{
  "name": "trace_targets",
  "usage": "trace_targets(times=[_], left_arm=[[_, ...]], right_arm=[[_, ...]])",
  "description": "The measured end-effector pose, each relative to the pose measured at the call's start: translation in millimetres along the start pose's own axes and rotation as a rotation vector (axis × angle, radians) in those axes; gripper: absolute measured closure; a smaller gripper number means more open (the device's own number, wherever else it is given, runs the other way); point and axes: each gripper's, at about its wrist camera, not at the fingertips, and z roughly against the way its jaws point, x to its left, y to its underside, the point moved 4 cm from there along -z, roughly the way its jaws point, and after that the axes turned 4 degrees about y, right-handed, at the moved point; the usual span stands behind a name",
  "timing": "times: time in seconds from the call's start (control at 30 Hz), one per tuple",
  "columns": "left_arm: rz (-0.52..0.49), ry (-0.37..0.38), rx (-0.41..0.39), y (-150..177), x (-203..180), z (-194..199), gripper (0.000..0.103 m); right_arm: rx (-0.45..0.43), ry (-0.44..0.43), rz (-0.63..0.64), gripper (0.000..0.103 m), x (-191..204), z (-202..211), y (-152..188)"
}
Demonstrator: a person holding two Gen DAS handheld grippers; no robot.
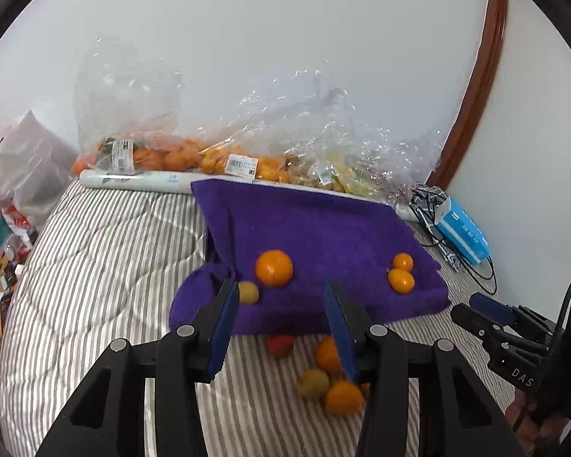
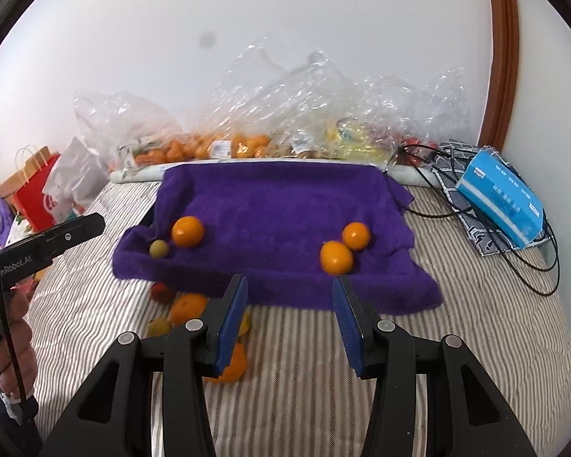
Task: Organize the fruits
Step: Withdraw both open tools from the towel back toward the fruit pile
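A purple towel (image 1: 323, 221) (image 2: 278, 205) covers a tray on the striped bed. On it lie a large orange (image 1: 274, 267) (image 2: 187, 231), a small green-yellow fruit (image 1: 248, 292) (image 2: 158, 248) and two small oranges (image 1: 401, 280) (image 2: 337, 257) at the right. Loose fruits lie on the bed in front: a red one (image 1: 280, 344) (image 2: 161, 291), oranges (image 1: 343, 397) (image 2: 188, 306) and a yellowish one (image 1: 313, 384). My left gripper (image 1: 281, 327) is open and empty above them. My right gripper (image 2: 289, 320) is open and empty before the towel.
Clear plastic bags of oranges and yellow fruit (image 1: 224, 160) (image 2: 247, 144) line the wall behind the tray. A blue box (image 1: 462, 230) (image 2: 502, 198) and black cables (image 2: 514, 251) lie at the right. Paper and plastic bags (image 2: 45, 186) stand left of the bed.
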Motion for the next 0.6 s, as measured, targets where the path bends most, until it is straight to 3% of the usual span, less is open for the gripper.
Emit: trace_targets(times=[0.37, 0.6], left_arm=[[0.032, -0.033, 0.025, 27, 16, 10, 0.059], [0.07, -0.071, 0.043, 36, 37, 9, 0.048]], right_arm=[[0.02, -0.047, -0.006, 0.057, 13, 3, 22], [0.049, -0.07, 0.007, 0.057, 23, -6, 30]])
